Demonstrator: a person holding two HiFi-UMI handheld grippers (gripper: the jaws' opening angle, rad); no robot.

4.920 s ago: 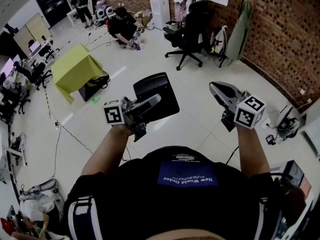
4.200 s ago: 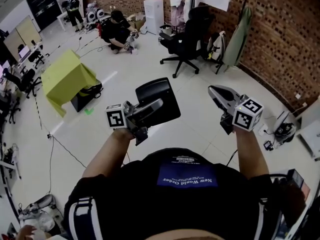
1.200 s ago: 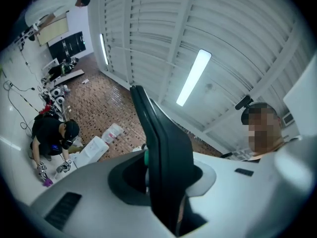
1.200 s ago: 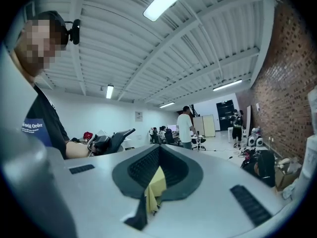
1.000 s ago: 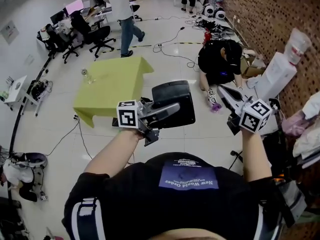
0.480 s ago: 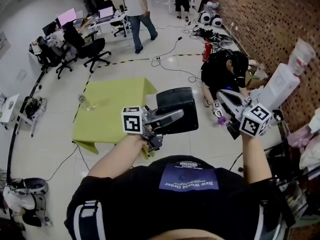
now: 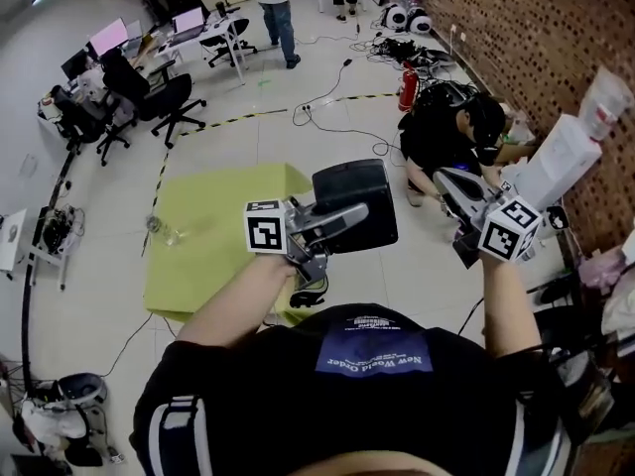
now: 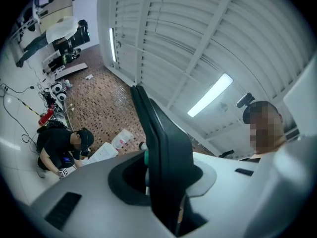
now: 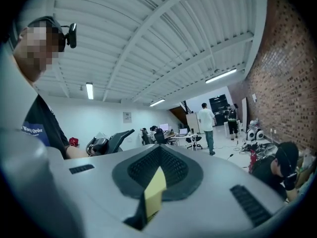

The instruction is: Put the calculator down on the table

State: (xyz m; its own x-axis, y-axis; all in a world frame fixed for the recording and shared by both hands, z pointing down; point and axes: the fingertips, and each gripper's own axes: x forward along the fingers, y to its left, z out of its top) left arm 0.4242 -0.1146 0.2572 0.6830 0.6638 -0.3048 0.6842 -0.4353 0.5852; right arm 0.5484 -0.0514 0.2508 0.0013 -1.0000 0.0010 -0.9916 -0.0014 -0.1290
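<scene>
A black calculator (image 7: 357, 191) is clamped in my left gripper (image 7: 349, 216), held level above the floor at the right edge of the yellow-green table (image 7: 213, 256). In the left gripper view the calculator (image 8: 166, 152) stands edge-on between the grey jaws, which are shut on it. My right gripper (image 7: 448, 182) is held out at the right, over the floor, its jaws together with nothing in them. In the right gripper view (image 9: 152, 195) its jaws meet on a yellow pad, and the left gripper (image 9: 106, 144) shows at the left.
A clear bottle (image 7: 162, 232) stands on the table's left part. A person in black (image 7: 451, 132) crouches on the floor just beyond my right gripper. Office chairs (image 7: 164, 102) and desks stand at the far left, a red extinguisher (image 7: 407, 87) and cables beyond.
Both grippers have travelled across the room with the calculator still held. The yellow-green table has come nearer and now lies just left of and below the left gripper.
</scene>
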